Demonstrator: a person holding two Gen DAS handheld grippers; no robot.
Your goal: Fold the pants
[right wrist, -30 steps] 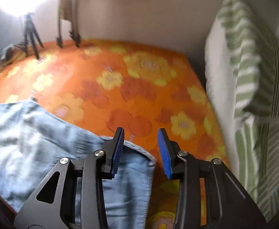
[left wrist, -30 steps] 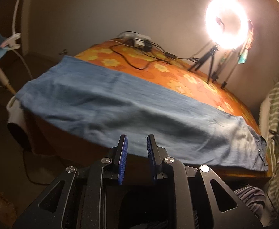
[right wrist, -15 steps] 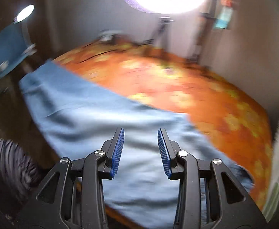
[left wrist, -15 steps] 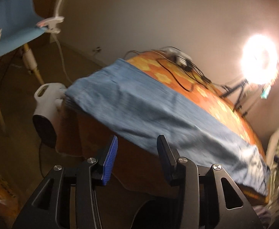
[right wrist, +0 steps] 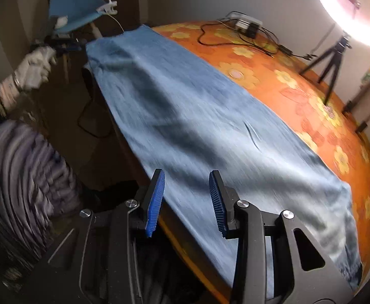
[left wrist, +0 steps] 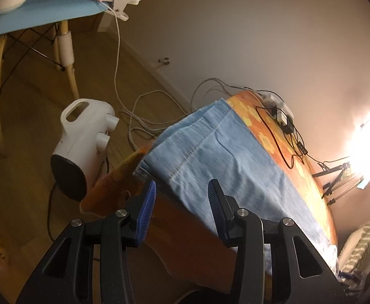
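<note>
Light blue denim pants (right wrist: 197,116) lie flat, folded lengthwise, along the near edge of a bed with an orange flowered cover (right wrist: 311,93). In the left wrist view the pants (left wrist: 223,162) show their hem end at the bed's corner. My left gripper (left wrist: 181,210) is open and empty, just short of that hem end. My right gripper (right wrist: 186,200) is open and empty, over the pants' near edge around mid-length.
A white fan heater (left wrist: 83,139) stands on the wooden floor by the bed corner, with cables (left wrist: 144,116) around it. A blue chair (left wrist: 33,7) is behind. A power strip (right wrist: 245,24), a ring light (right wrist: 349,7) and its tripod (right wrist: 329,60) sit on the bed's far side.
My left gripper opened wider and swung left towards the hem end of the pants. My right gripper swung left from the waist end and now faces along the pants.
</note>
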